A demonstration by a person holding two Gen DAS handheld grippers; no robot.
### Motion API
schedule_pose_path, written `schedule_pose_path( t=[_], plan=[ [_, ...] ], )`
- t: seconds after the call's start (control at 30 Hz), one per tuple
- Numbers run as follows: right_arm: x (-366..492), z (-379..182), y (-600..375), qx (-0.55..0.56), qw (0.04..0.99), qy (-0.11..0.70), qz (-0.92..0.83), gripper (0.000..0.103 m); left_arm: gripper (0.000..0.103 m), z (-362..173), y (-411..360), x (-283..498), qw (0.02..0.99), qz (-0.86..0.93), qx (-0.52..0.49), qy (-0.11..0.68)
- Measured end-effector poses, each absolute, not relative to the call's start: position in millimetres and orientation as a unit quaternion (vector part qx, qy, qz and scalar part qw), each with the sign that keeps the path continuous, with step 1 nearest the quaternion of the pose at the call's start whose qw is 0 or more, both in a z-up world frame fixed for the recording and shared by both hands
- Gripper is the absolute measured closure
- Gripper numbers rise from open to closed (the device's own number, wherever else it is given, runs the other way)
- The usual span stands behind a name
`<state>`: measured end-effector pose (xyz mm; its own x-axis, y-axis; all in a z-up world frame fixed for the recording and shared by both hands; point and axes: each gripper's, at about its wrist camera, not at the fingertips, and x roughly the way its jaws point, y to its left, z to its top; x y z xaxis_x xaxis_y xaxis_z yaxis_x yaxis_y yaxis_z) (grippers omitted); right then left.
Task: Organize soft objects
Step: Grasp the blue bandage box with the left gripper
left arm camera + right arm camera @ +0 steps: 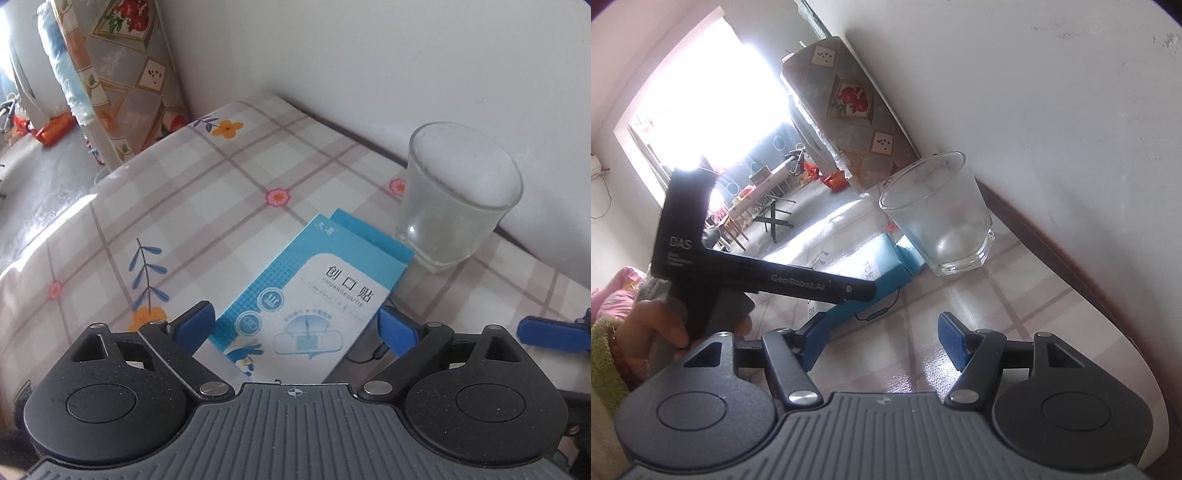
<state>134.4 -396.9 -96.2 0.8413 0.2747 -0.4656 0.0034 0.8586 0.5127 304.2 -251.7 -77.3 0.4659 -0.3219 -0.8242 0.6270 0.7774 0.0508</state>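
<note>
On checked floral tablecloth (221,177), near the white wall: flat blue-and-white cardboard plaster box (295,295), stacked on a second blue box (373,236) whose far end lies just beside the clear empty glass tumbler (458,195). Probably parked against the tumbler to keep the pile square. Left gripper (295,326) spread wide, blue pads (194,325) flanking the top box, no visible contact; reads as let go, not grasped. Right gripper (881,339) parted halfway, empty, over bare cloth right of the boxes, tumbler ahead. Looks held clear to give the left room. Hand (653,332) on the left handle, low left in right view.
</note>
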Motion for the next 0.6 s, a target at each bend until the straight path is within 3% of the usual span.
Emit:
schedule_pose_path(
  t=[0.13, 0.3, 0.37, 0.43, 0.5, 0.6],
  plan=[
    [131, -96, -399, 0.258, 0.926, 0.267, 0.073, 0.035, 0.013, -76, -251, 294, 0.833, -0.279, 0.197, 0.434],
    [124, -93, -403, 0.264, 0.926, 0.261, 0.07, 0.035, 0.039, -77, -242, 280, 0.822, -0.265, 0.187, 0.468],
    [120, -92, -404, 0.266, 0.926, 0.26, 0.068, 0.035, 0.043, -76, -235, 279, 0.823, -0.261, 0.162, 0.478],
    [116, -91, -404, 0.265, 0.926, 0.26, 0.067, 0.035, 0.039, -72, -232, 275, 0.828, -0.265, 0.162, 0.467],
    [113, -90, -404, 0.264, 0.926, 0.262, 0.067, 0.035, 0.016, -66, -233, 266, 0.841, -0.27, 0.192, 0.427],
    [111, -90, -401, 0.259, 0.926, 0.264, 0.068, 0.034, 0.005, -59, -241, 258, 0.856, -0.275, 0.249, 0.361]
  ],
)
